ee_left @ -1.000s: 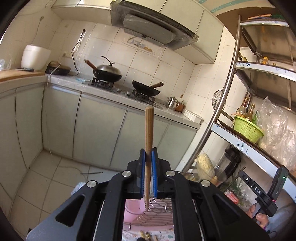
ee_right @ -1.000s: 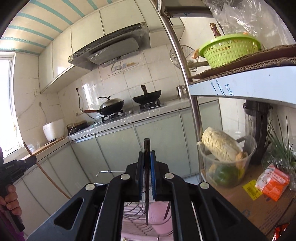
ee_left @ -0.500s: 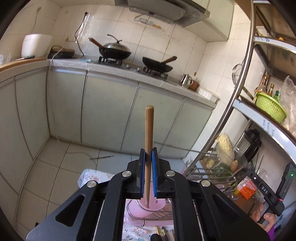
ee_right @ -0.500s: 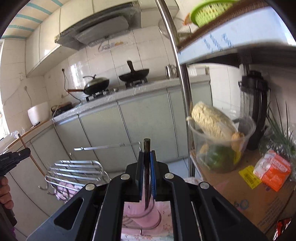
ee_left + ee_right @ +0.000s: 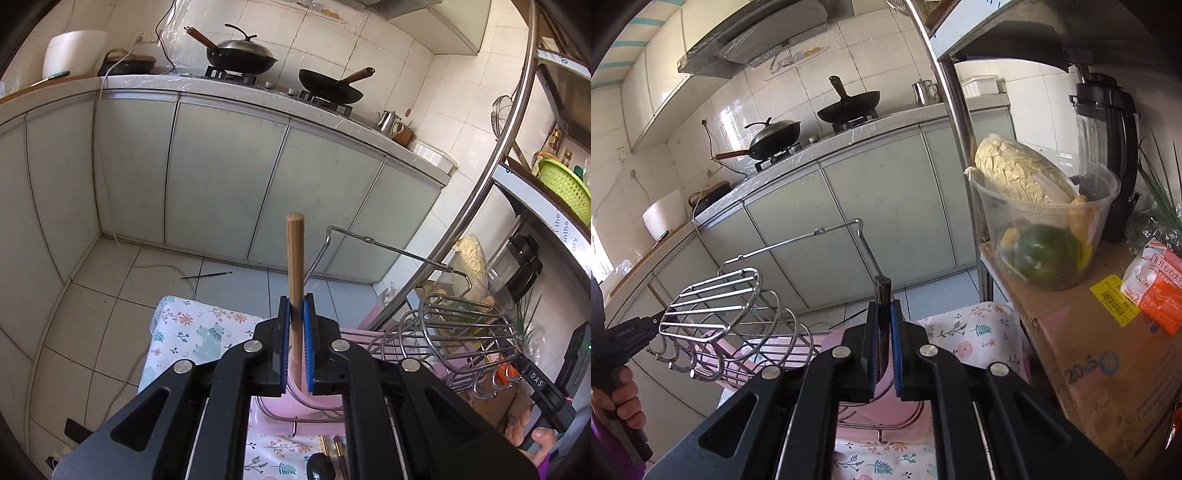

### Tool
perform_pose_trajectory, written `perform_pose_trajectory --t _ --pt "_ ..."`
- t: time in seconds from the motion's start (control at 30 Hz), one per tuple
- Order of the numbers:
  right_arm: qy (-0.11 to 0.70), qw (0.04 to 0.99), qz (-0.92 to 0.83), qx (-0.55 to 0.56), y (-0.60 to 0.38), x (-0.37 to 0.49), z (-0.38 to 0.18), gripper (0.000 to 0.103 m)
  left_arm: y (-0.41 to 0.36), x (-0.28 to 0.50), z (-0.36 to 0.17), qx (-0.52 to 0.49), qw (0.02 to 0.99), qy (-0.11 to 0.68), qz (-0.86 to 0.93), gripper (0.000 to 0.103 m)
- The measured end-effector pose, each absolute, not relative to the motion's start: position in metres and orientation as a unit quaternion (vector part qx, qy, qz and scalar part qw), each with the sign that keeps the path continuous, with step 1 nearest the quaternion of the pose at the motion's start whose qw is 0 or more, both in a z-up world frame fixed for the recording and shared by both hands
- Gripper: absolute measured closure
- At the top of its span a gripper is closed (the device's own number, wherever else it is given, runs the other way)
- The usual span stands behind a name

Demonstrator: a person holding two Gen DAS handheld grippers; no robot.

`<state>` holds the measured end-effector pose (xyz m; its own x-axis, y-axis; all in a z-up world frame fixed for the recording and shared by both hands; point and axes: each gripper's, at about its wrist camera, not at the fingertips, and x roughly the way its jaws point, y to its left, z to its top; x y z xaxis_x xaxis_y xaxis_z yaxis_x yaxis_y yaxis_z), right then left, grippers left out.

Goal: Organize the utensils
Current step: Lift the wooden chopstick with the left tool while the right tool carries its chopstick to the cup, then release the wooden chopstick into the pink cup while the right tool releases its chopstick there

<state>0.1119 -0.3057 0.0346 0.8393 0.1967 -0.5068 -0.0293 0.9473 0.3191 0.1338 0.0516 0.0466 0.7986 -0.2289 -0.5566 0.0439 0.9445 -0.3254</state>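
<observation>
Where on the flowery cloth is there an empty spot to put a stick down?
The flowery cloth lies bare on its left part, between the tiled floor and the left gripper. The right side is crowded: the wire rack and pink tray fill it. Dark utensils lie on the cloth's near edge.

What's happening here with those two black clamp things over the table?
A person is sorting kitchen utensils with a hand-held claw in each hand. The left claw is shut on a light wooden handle, the right claw on a dark handle. Both hang above a pink holder in a wire rack on a flowered tablecloth. Neither utensil is in the holder yet.
</observation>
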Motion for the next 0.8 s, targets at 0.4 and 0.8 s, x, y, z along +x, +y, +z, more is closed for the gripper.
perform_pose_trajectory --t 0.4,0.8 --pt "0.274 0.940 0.066 0.192 -0.315 0.109 0.027 0.074 0.059 0.129 0.045 -0.185 0.933 0.302 -0.059 0.066" --pt "0.250 0.949 0.073 0.176 -0.307 0.080 0.041 0.065 0.059 0.102 0.061 -0.183 0.941 0.276 -0.068 0.065"
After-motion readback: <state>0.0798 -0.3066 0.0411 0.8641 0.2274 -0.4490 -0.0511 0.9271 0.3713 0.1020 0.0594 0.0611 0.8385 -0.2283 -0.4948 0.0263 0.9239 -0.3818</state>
